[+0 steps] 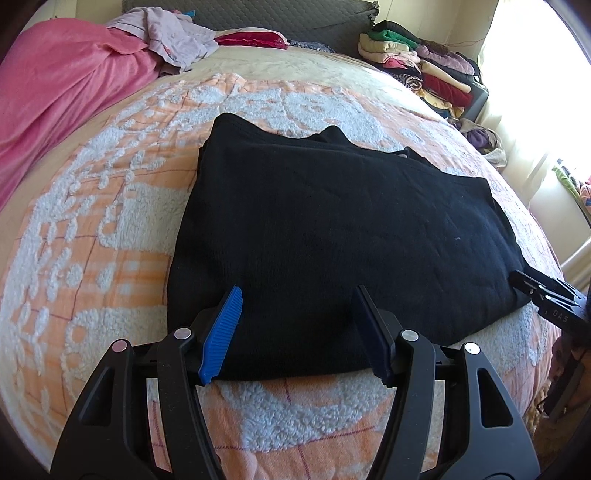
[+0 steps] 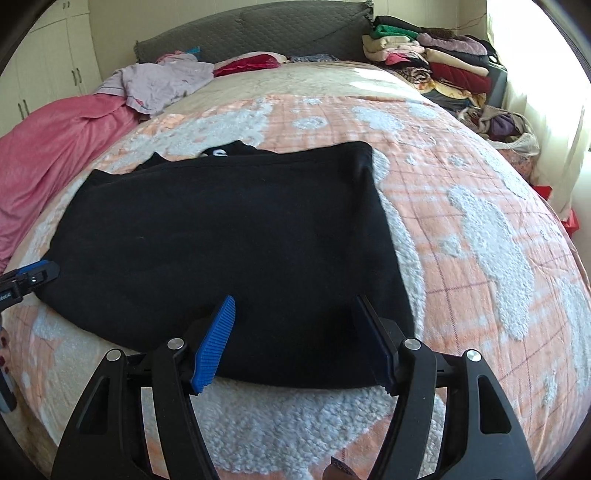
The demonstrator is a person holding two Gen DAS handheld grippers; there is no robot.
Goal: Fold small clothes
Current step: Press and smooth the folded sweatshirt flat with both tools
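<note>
A black garment (image 1: 332, 229) lies folded flat on the orange and white bed cover (image 1: 110, 206). My left gripper (image 1: 298, 291) hovers open over the garment's near edge, its blue pads (image 1: 221, 332) wide apart with nothing pinched between them. In the right wrist view the same black garment (image 2: 229, 240) fills the middle. My right gripper (image 2: 295, 301) stands open over the garment's near right corner, holding nothing. Each gripper shows in the other's view: the right gripper (image 1: 546, 291) at the garment's right edge, the left gripper (image 2: 33, 275) at its left edge.
A pink blanket (image 1: 55, 92) is bunched at the left, with a lilac garment (image 1: 173, 37) beside it. A red pillow (image 1: 251, 38) lies by the grey headboard (image 2: 258, 33). A stack of folded clothes (image 1: 424, 62) stands at the back right. Bright curtains hang along the right.
</note>
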